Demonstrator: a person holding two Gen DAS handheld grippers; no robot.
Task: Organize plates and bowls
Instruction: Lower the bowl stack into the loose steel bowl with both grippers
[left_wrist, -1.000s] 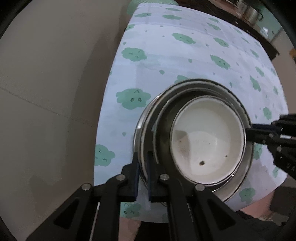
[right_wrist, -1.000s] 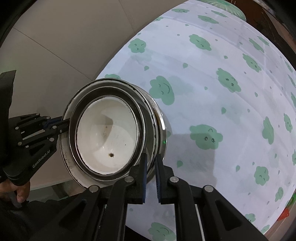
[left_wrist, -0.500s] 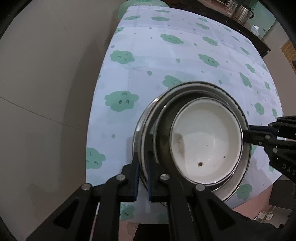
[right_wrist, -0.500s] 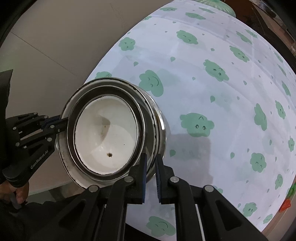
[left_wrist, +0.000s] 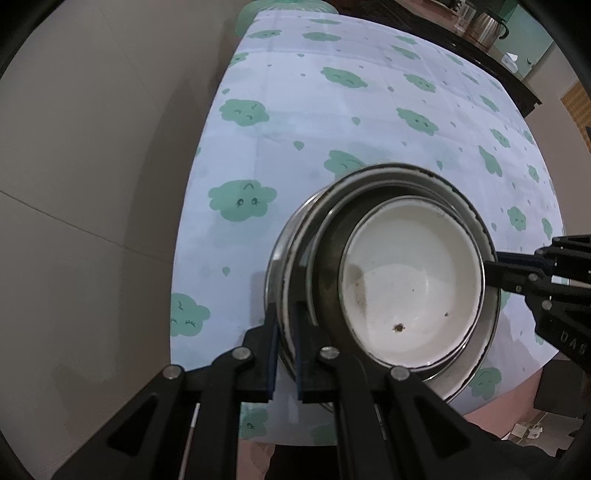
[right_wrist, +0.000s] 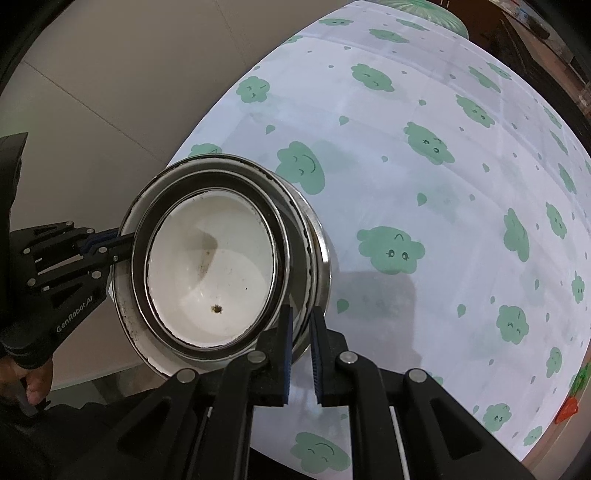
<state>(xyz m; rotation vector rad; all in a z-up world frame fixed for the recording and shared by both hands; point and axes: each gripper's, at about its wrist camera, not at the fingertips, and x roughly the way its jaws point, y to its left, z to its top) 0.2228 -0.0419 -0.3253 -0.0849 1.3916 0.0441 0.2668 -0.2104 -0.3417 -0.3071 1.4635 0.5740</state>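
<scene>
A table (left_wrist: 369, 122) covered by a pale blue cloth printed with green cloud faces and small drops fills the upper and right parts of both wrist views. Its rounded edge curves along the left of the frame, with beige tiled floor (left_wrist: 92, 184) beyond. A small orange-red item (right_wrist: 569, 408) lies on the cloth at the lower right edge of the right view.

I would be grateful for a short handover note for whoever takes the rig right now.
Left gripper: shut on the rim of the nested stack.
Right gripper: shut on the stack's opposite rim.
Things: white enamel bowl with crumbs sits inside a steel bowl, inside a wider steel dish, over the edge of the cloud-print tablecloth.
Done: pieces nested, stack gripped on both sides.
Left: set the stack down, release.
</scene>
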